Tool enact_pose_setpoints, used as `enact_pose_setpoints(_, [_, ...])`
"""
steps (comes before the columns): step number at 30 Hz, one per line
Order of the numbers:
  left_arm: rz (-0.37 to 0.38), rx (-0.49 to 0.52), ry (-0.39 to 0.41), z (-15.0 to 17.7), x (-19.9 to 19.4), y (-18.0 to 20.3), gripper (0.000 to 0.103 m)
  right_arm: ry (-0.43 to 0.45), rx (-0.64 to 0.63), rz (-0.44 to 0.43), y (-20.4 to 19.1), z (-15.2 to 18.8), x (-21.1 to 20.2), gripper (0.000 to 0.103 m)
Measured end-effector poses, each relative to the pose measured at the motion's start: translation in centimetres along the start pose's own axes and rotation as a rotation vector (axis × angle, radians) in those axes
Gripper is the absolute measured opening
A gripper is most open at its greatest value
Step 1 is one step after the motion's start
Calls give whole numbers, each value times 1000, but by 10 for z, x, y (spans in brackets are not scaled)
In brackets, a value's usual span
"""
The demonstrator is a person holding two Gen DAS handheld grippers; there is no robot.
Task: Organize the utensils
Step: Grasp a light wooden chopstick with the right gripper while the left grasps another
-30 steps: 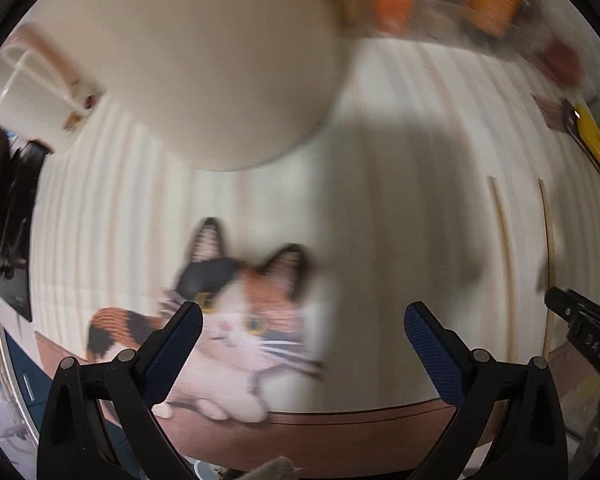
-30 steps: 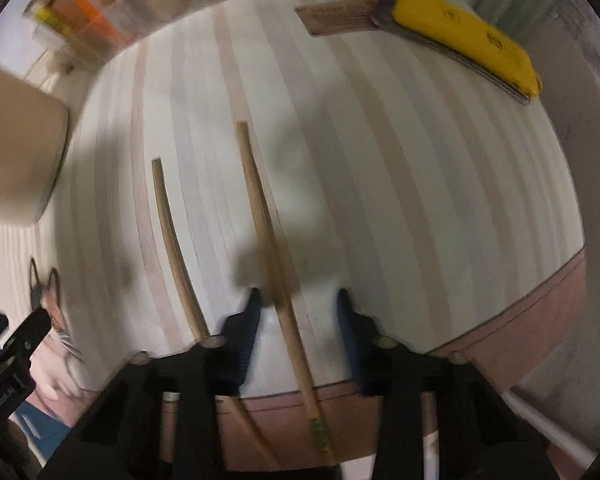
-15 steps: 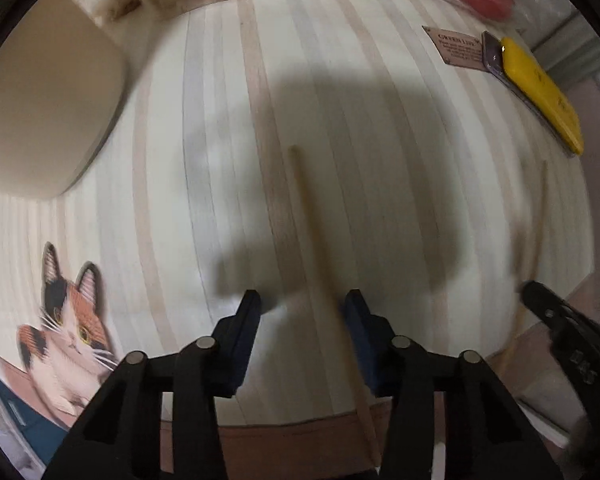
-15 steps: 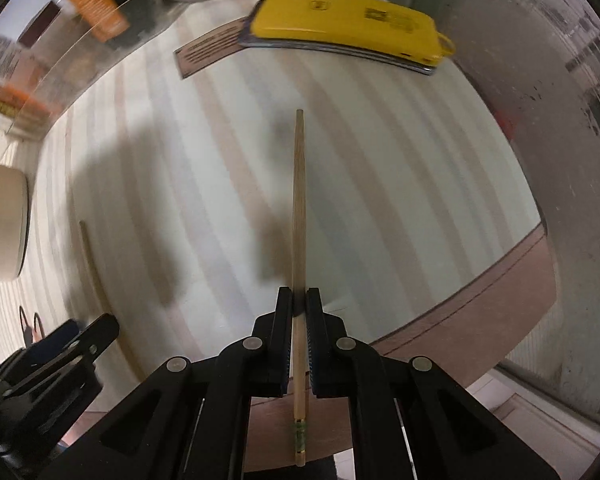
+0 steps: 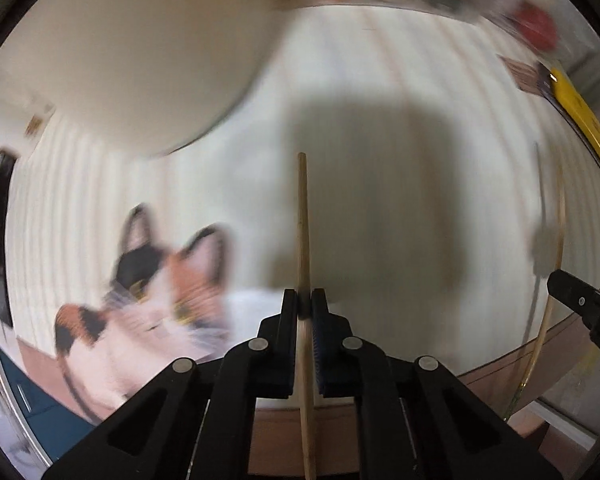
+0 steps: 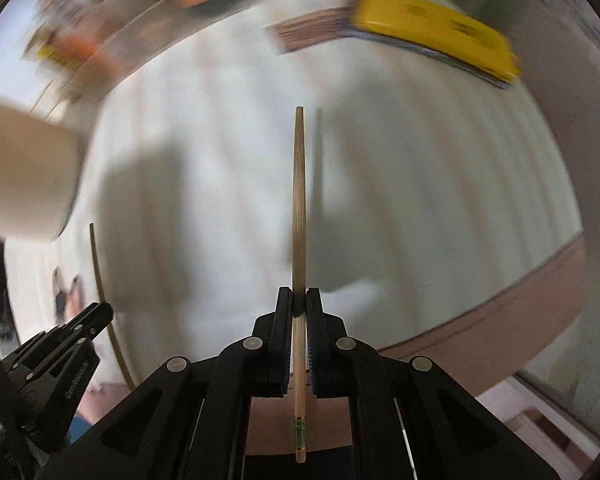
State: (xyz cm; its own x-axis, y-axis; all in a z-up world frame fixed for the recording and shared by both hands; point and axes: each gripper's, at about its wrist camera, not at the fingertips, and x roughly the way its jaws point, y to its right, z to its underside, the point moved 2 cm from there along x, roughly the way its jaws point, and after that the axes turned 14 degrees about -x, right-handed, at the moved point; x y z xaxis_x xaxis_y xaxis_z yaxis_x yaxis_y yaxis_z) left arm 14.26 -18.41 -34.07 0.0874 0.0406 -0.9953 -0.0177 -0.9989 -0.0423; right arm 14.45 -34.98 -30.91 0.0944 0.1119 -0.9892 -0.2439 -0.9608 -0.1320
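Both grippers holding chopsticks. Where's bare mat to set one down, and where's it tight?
Bare striped mat lies ahead of the right gripper, between its chopstick and the brown mat edge. Tight: the far edge with the yellow case and packets, and the left side by the beige container and cat print.

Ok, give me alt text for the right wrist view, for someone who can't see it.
The right gripper has its jaws shut on a thin wooden chopstick pointing forward above a pale striped tablecloth. A flat yellow case lies blurred at the far right, and the left gripper holds a second wooden chopstick at the left edge.
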Motion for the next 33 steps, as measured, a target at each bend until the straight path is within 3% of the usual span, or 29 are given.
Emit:
enact_pose_setpoints(5, [-33, -73, 12, 17, -5, -72, 4, -18, -128, -43, -67, 8, 1, 7])
enact_pose_setpoints(12, [-36, -206, 5, 28, 1, -158, 4, -44, -258, -26, -121, 19, 11, 7])
enact_pose_setpoints(15, [-23, -240, -12, 28, 7, -182, 5, -55, -279, -2, -124, 18, 17, 7])
enact_pose_setpoints(23, [-8, -215, -14, 12, 16, -189, 6, -100, -272, 61, -123, 7, 29, 7])
enact_pose_setpoints(28, [-4, -201, -19, -35, 15, -180, 6, -107, -272, 82, -122, 3, 32, 8])
enact_pose_setpoints(33, [-16, -180, -11, -53, 23, -168, 5, -98, -275, 110, -138, -7, 47, 8])
